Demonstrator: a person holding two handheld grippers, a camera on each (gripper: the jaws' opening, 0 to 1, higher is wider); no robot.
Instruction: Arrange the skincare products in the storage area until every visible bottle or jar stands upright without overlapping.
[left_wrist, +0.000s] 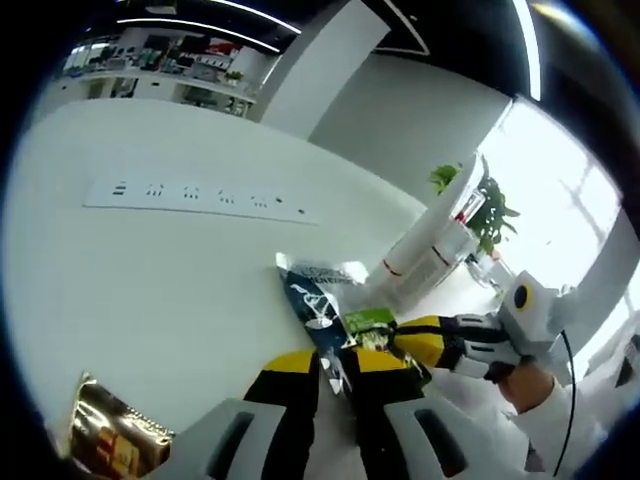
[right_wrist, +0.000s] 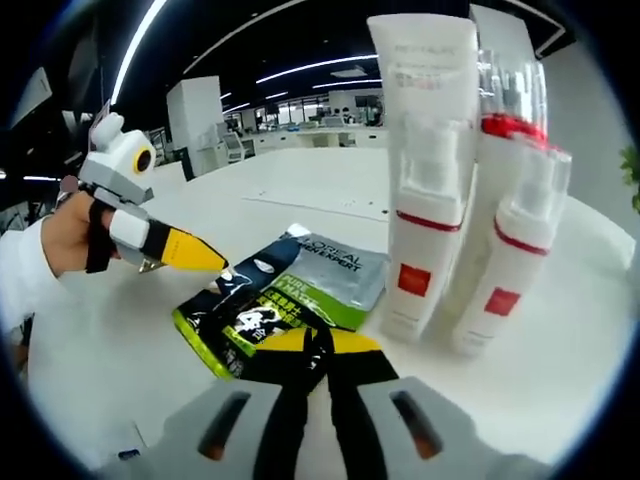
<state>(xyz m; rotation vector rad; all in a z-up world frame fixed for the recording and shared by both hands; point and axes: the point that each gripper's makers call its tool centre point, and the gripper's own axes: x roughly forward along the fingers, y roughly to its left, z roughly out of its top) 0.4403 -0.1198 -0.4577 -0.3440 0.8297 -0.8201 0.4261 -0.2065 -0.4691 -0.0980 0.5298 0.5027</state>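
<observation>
Left gripper view: the left hand-held gripper (left_wrist: 338, 375) has its two yellow-and-black jaws almost together on the near end of a flat dark sachet (left_wrist: 312, 300), and I judge that it grips this sachet. The sachet lies on the white bench (left_wrist: 150, 270), well away from the far edge where a white power strip (left_wrist: 200, 195) is laid. The right hand-held gripper (left_wrist: 372, 340) comes in from the right and its yellow tips touch a green sachet (left_wrist: 368, 322) just beside the dark one; whether it holds it, I cannot tell here. Behind them the white pump bottles (left_wrist: 425, 250) stand upright. A golden packet (left_wrist: 110, 435) lies near the bench's near left corner.

Right gripper view: the right hand-held gripper (right_wrist: 318, 355) has its jaws closed on the near edge of the green-and-black sachet (right_wrist: 250, 320), which overlaps a grey-green sachet (right_wrist: 335, 275). The left hand-held gripper (right_wrist: 222, 268) touches the pile from the left side. Two pump bottles (right_wrist: 425, 250) and a tall white tube (right_wrist: 420, 70) stand upright close together, right of the sachets.

The sachets look thin, soft and glossy, so they may bend and slip; holding at the sealed edge seems the safest. The bottles look light and easy to tip, so take them low on the body.
</observation>
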